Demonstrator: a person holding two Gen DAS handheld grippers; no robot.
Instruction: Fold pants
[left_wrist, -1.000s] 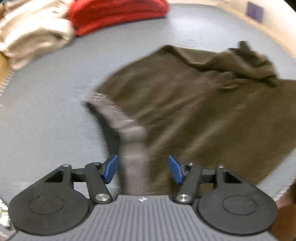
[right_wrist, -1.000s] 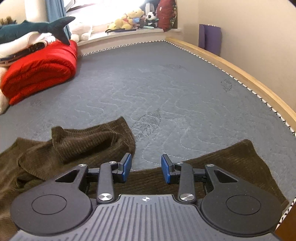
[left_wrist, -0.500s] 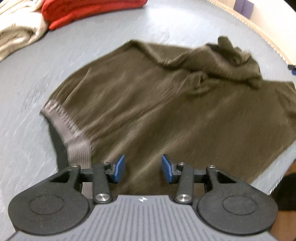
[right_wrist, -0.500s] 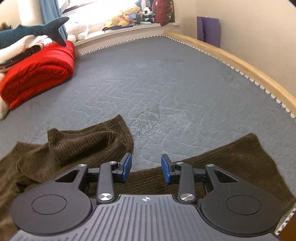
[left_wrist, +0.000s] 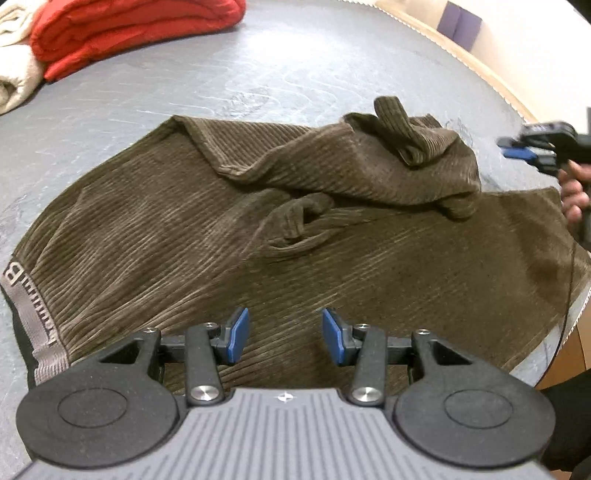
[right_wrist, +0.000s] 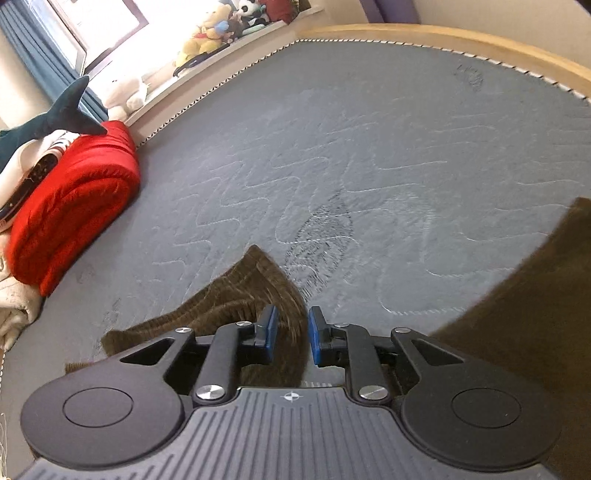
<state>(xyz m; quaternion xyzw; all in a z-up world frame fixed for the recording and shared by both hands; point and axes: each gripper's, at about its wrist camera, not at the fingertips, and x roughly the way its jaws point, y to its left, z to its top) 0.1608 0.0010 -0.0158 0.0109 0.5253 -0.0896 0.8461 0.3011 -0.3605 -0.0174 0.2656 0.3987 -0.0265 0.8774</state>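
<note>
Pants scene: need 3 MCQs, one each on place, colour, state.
1. Where does the red blanket lie relative to the pants?
A. On top of them
B. Apart, on the mattress
C. Under them

2. What colour is the waistband?
A. Grey
B. Red
C. Blue

3. How is the left hand-held gripper?
A. Shut on the waistband
B. Shut on a leg
C. Open over the pants

Answers:
1 B: bare mattress separates blanket and pants.
2 A: a grey lettered band edges the brown corduroy.
3 C: its blue pads stand apart with only flat fabric seen beyond them.
</note>
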